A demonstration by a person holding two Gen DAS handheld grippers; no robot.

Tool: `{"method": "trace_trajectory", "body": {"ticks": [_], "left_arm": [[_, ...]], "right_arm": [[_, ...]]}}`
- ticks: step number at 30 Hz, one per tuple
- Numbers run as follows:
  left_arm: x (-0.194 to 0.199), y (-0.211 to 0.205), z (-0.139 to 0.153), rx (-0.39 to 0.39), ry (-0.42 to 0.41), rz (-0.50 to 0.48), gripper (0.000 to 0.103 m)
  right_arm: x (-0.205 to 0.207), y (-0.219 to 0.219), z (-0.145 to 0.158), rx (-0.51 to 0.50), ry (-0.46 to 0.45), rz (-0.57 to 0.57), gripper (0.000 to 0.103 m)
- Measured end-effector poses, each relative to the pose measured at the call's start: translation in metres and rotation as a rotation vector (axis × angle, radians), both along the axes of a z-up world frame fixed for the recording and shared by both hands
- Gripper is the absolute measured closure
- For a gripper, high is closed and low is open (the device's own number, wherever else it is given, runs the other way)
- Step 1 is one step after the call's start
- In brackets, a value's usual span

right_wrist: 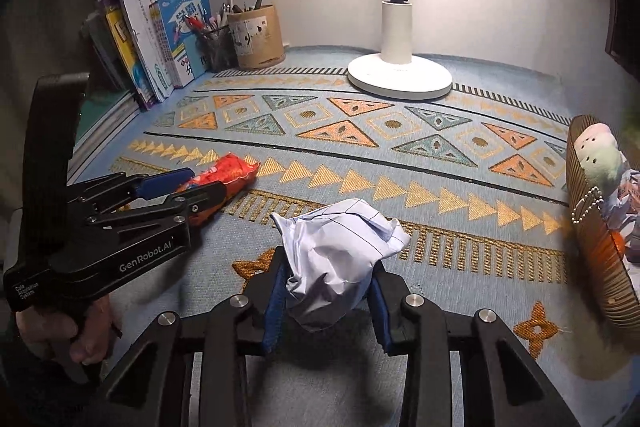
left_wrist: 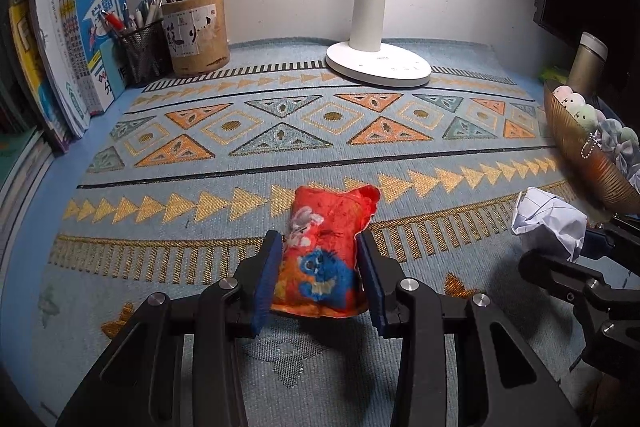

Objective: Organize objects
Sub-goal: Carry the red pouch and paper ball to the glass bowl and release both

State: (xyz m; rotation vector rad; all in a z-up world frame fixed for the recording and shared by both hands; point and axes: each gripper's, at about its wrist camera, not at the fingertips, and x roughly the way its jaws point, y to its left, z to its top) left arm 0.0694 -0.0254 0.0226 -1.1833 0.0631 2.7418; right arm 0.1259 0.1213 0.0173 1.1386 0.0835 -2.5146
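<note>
- The counter (left_wrist: 400,155) wears a patterned woven mat; a white lamp (left_wrist: 378,63) stands at the back, books (left_wrist: 80,67) and pen holders (left_wrist: 196,35) at the back left.
- A ribbed brown bowl (right_wrist: 596,247) of plush toys sits at the right edge.
- The left claw (left_wrist: 318,267) is closed on a red snack bag (left_wrist: 324,251), near the front of the mat.
- The right claw (right_wrist: 328,291) grips a crumpled paper ball (right_wrist: 340,251), just left of the bowl.
</note>
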Motion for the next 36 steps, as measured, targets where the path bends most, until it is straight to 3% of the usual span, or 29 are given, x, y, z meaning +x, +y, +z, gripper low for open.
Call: {"method": "trace_trajectory", "body": {"ticks": [4, 7, 12, 20, 25, 33, 34, 36], "left_arm": [[0.003, 0.001, 0.004, 0.004, 0.015, -0.008, 0.073], [0.006, 0.002, 0.012, 0.061, 0.009, -0.036, 0.075], [0.014, 0.022, 0.042, 0.073, 0.064, -0.088, 0.076], [-0.003, 0.107, 0.11, 0.167, 0.172, -0.296, 0.076], [-0.03, 0.18, 0.124, 0.267, 0.158, -0.416, 0.076], [-0.044, 0.258, 0.099, 0.283, 0.067, -0.544, 0.074], [-0.044, 0.264, 0.095, 0.279, 0.053, -0.561, 0.069], [-0.043, 0.272, 0.086, 0.261, 0.019, -0.587, 0.054]], "right_arm": [[0.003, 0.013, 0.013, -0.036, 0.016, -0.006, 0.067], [0.007, 0.029, 0.031, -0.051, 0.06, -0.031, 0.067], [0.014, 0.066, 0.064, -0.093, 0.121, -0.08, 0.067], [0.017, 0.186, 0.12, -0.099, 0.24, -0.363, 0.067], [0.008, 0.242, 0.114, -0.107, 0.208, -0.503, 0.067], [0.005, 0.278, 0.094, -0.14, 0.152, -0.531, 0.066], [0.003, 0.28, 0.09, -0.16, 0.13, -0.53, 0.061], [0.004, 0.289, 0.083, -0.207, 0.101, -0.552, 0.041]]}}
